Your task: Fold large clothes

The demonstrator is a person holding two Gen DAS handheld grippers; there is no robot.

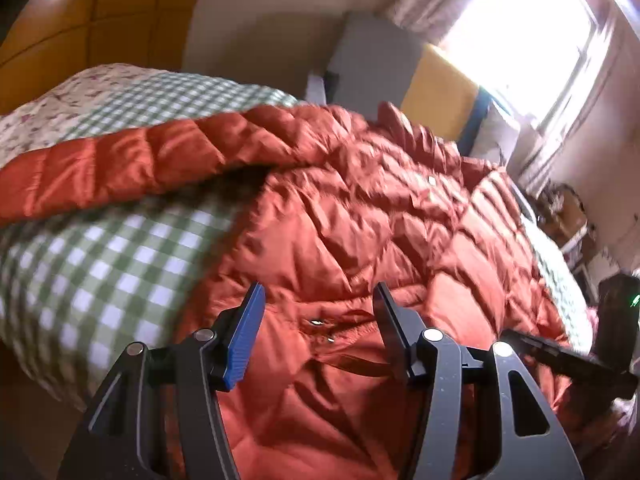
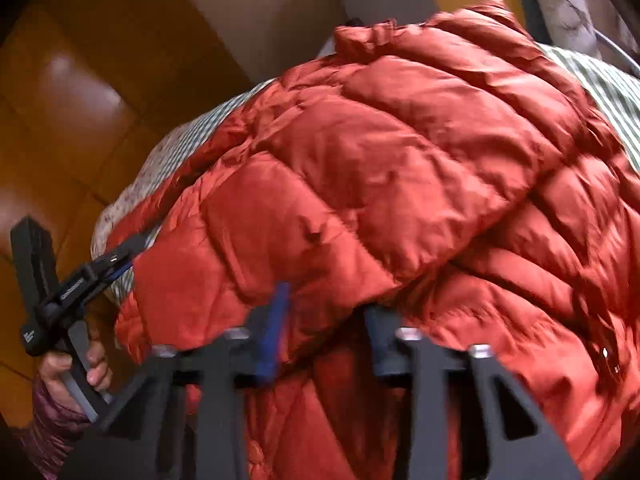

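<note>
Rust-orange quilted puffer jacket (image 1: 380,216), rumpled, one sleeve outstretched, lying on checked bedspread (image 1: 100,264)

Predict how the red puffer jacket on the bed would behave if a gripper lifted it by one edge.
The red puffer jacket looks puffy and quilted, so probably light for its bulk. Its creased folds suggest it would droop limply. The shiny fabric may slip between the pads.

Red puffer jacket (image 1: 360,220) crowding both grippers, checked bedding (image 1: 100,264) bare leftward

quilted jacket (image 1: 360,220) – glossy rust cloth; bedcover (image 1: 100,264) – matt checked cotton.
</note>
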